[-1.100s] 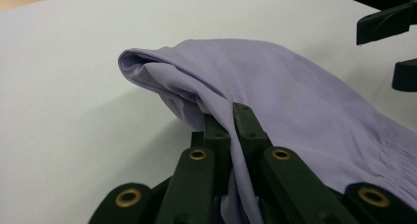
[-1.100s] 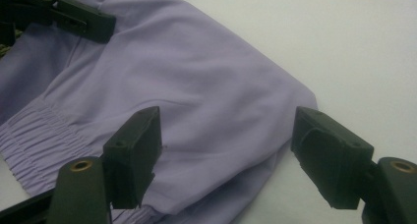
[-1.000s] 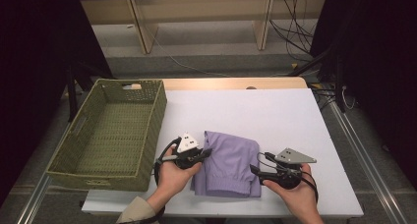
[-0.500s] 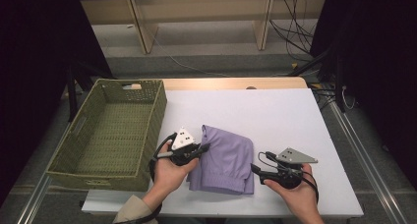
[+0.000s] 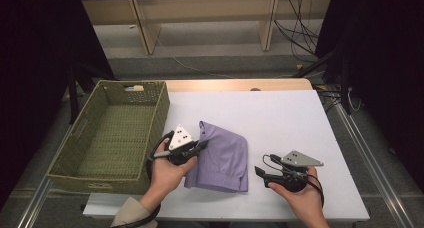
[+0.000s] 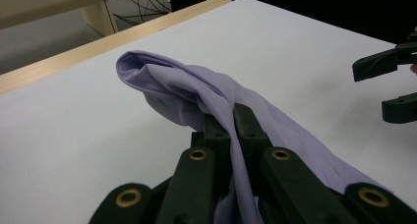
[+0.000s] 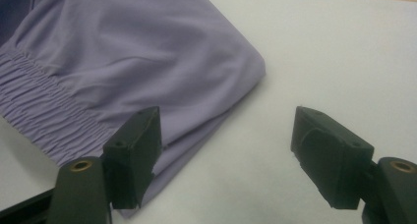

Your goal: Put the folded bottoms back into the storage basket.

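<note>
**Left gripper pinches the lilac garment; right gripper waits with jaws apart**

On the white table [image 5: 280,118] lies a lilac garment [image 5: 222,158], folded over on itself, a little to the person's side of the middle. The left gripper [image 5: 202,146] has its jaws pressed together on the garment's left edge, and in the left gripper view the cloth [image 6: 206,94] runs up between the two black jaws and drapes away in a soft, rounded fold, with that side lifted off the table. The hand holding this gripper comes in from the bottom edge, a pale sleeve [image 5: 131,215] at the wrist.

The right gripper [image 5: 260,173] sits just beside the garment's right edge, near its lower corner, and its jaws are spread with nothing between them. In the right gripper view the garment [image 7: 147,57] shows a gathered, ribbed band, probably an elastic waistband, though I can't say for sure what kind of clothing it is. One jaw stands over the cloth's edge there; the other is over bare table.

A green woven basket [image 5: 80,153] stands at the left end of the table, near the left gripper and apart from the garment. Behind the table, cables [image 5: 295,28] trail over the floor.
</note>
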### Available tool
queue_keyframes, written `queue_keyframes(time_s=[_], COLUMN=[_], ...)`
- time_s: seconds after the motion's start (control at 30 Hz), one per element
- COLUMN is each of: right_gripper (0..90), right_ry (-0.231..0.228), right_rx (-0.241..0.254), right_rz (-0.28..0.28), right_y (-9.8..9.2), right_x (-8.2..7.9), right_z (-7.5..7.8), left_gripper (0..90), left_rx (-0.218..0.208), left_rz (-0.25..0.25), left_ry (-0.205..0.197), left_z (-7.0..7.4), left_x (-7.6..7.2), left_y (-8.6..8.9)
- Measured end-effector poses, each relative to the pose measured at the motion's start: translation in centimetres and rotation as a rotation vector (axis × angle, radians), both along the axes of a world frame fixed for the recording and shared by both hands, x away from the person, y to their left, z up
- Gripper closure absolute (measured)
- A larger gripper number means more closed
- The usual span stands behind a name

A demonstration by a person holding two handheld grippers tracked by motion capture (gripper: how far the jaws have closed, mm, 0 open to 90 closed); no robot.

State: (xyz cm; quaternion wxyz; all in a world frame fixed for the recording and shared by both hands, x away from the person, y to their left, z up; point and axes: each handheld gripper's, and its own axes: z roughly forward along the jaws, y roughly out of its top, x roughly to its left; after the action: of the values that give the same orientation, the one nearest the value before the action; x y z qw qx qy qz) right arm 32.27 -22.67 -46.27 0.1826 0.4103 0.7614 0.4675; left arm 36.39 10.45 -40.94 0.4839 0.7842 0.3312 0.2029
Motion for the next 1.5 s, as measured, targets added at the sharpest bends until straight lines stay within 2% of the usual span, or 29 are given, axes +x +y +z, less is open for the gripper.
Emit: queue_keyframes(time_s=[0.6, 1.5], right_gripper=[28.4, 28.3], right_ry=[0.0, 0.001], right_rx=[0.002, -0.001], right_rz=[0.002, 0.001], right_y=[0.0, -0.1], right_x=[0.0, 0.0], right_z=[0.0, 0.0], left_gripper=[86.1, 86.2], left_rx=[-0.001, -0.033], left_rz=[0.02, 0.051], left_ry=[-0.062, -0.102], left_z=[1.4, 3.3], left_x=[-0.1, -0.2], left_y=[0.8, 2.2])
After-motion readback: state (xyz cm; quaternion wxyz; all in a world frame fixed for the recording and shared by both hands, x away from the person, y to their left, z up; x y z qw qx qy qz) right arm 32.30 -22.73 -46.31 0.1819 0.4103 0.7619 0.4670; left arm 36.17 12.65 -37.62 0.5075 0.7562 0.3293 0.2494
